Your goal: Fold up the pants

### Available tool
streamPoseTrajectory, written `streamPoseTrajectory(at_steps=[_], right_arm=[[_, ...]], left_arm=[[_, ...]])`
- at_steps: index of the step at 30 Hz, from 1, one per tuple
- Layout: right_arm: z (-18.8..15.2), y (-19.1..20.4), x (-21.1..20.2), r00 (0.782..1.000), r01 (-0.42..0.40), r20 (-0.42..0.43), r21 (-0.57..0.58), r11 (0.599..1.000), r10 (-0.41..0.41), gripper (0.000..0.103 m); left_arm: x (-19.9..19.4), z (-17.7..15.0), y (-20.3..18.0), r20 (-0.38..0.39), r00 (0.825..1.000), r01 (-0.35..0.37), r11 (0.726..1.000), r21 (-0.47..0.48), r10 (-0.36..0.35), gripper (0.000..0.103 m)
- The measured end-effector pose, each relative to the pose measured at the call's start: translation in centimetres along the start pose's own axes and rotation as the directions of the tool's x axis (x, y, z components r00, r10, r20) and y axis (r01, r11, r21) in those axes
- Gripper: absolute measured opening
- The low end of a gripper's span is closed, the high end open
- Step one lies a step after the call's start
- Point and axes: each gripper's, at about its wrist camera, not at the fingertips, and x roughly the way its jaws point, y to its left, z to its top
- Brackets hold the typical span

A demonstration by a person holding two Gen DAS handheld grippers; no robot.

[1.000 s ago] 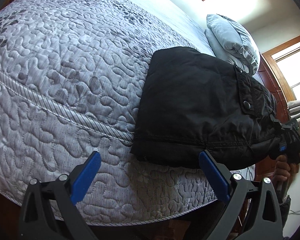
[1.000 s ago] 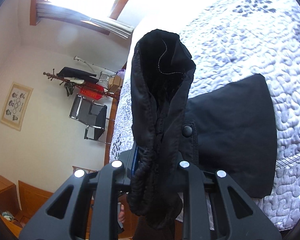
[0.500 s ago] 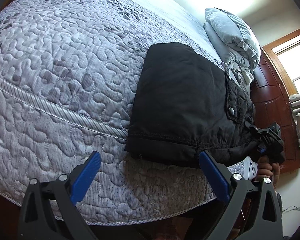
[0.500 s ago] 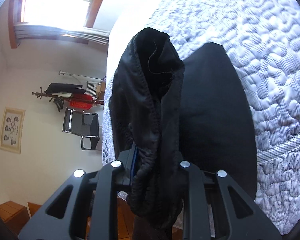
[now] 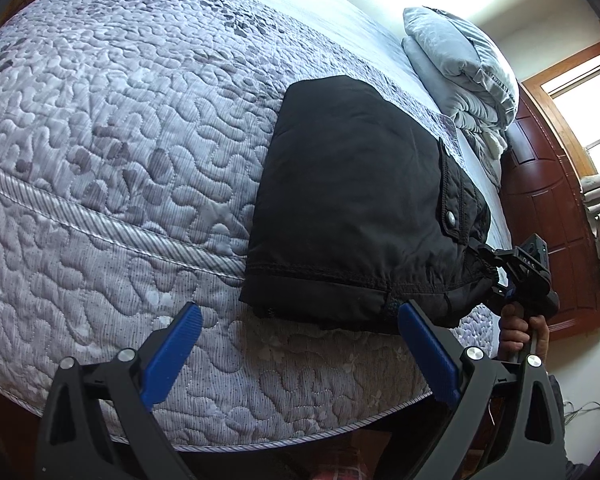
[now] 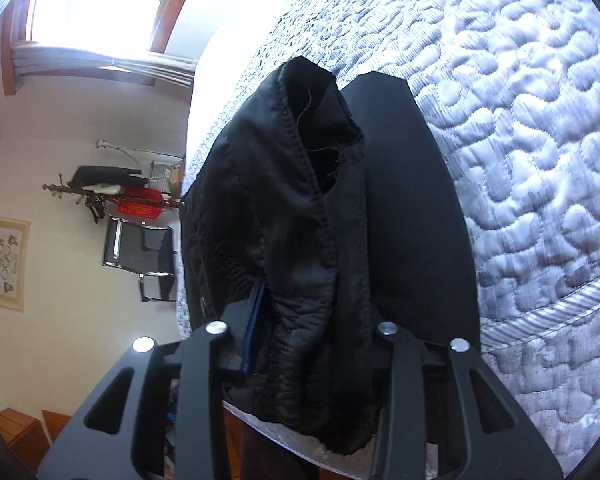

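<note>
Right gripper (image 6: 312,344) clenched on pants (image 5: 360,200) waistband; left gripper (image 5: 300,344) released, just short of hem. Better lowering bunched edge flat onto bed (image 5: 120,140) before letting go.

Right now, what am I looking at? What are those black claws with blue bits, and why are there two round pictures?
A person holds a pinching tool in each hand, and each tool has its own camera. The left gripper is open and empty above the bed. The right gripper is shut on one end of the black pants, which lie folded on the bed near its edge. The other picture shows that same cloth up close. Gray pillows sit at the far end.
</note>
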Motion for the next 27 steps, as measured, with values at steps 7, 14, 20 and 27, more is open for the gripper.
streamPoseTrajectory(at_steps=[7, 14, 20, 27], right_arm=[[1.0, 3.4, -3.2, 0.977, 0.149, 0.167, -0.106, 0.983, -0.130, 0.076], [4.6, 3.7, -1.2, 0.981, 0.164, 0.120, -0.089, 0.982, -0.153, 0.071], [5.0, 4.1, 0.5, 0.985, 0.152, 0.092, -0.091, 0.984, -0.144, 0.039], [5.1, 5.0, 0.2, 0.986, 0.147, 0.108, -0.166, 0.975, -0.130, 0.009]], left_arm=[[-0.3, -0.1, 0.2, 0.004, 1.000, -0.005, 1.000, -0.008, 0.005, 0.099], [-0.4, -0.3, -0.2, -0.001, 1.000, -0.003, 1.000, 0.005, 0.003, 0.099], [-0.3, -0.1, -0.5, 0.000, 1.000, -0.024, 0.999, 0.022, 0.024, 0.099], [0.0, 0.7, -1.5, 0.011, 0.998, -0.061, 0.997, 0.055, 0.061, 0.099]])
